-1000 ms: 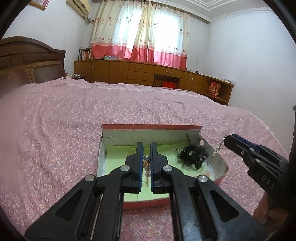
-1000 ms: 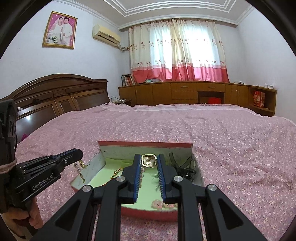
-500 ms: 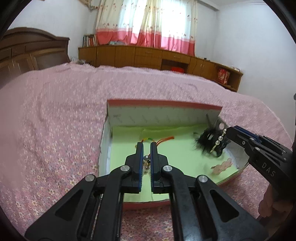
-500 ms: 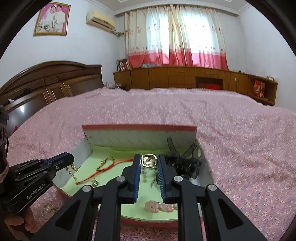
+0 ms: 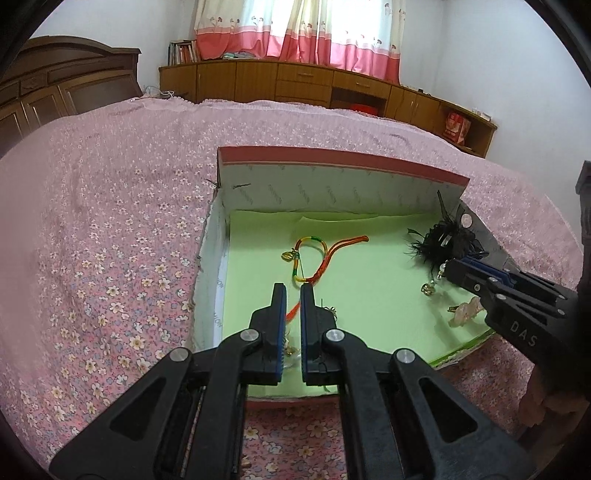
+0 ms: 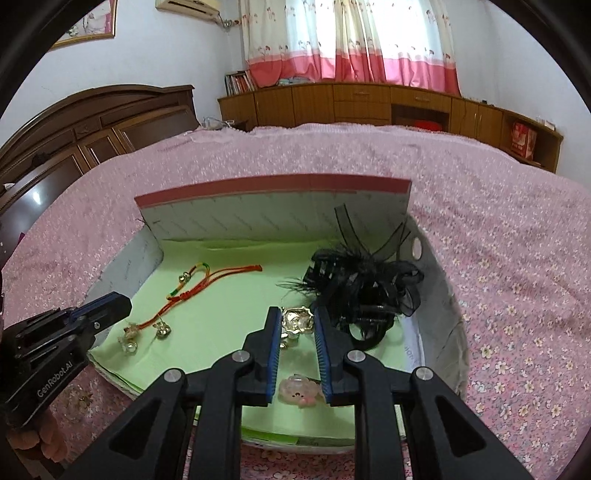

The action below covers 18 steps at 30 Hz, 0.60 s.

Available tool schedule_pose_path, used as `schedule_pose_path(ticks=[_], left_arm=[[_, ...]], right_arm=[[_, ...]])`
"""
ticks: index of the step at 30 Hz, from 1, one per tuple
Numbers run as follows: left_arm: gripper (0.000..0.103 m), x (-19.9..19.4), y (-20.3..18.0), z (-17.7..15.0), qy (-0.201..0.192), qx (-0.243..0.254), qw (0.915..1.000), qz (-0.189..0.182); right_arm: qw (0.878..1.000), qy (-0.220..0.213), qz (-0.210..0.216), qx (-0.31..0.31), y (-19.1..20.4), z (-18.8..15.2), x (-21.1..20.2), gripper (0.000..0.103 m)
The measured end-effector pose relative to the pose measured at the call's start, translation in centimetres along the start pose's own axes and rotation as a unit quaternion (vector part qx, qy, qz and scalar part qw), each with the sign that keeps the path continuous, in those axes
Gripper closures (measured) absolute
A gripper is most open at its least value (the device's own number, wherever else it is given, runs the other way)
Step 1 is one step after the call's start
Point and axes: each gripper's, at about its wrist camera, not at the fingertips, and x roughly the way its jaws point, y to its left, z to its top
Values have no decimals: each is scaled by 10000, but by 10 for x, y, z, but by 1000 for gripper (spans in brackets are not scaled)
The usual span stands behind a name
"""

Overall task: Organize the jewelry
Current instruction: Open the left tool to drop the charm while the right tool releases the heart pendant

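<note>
Inside the green-lined box (image 5: 258,236) on the bed (image 5: 110,221), the right tongs (image 6: 295,317) are clenched on a gold earring (image 6: 297,319). At nine o'clock, the left tongs (image 5: 293,295), narrowly parted, hover over the red cord bracelet (image 5: 321,258), a crystal earring (image 6: 129,341) lying beneath.

Daylight comes through the curtains (image 5: 295,33) at the far wall and fills the room evenly; the cloth there is blown out to near white. Shadows under the box (image 6: 273,218) wall are soft and faint. A glare spot sits on the headboard (image 6: 35,197). Both views bow strongly outward from the box, with black corners. The bedspread (image 5: 92,240) blurs toward the left rim.
</note>
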Motion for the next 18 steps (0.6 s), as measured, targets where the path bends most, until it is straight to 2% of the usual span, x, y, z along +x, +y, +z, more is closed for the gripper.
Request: schedule_pose_path(ticks=[4, 8, 12, 18], left_arm=[[102, 2, -1, 0, 97, 35, 9999, 41], [94, 4, -5, 1, 131, 76, 9999, 36], [85, 3, -7, 2, 151, 65, 9999, 33], [83, -6, -2, 5, 117, -115, 9999, -7]], right_arm=[[10000, 36, 48, 14, 0, 1, 1, 80], [9999, 26, 111, 38, 1, 2, -1, 63], [9999, 22, 160, 27, 2, 2, -6, 62], [9994, -193, 283, 89, 3, 4, -24, 59]])
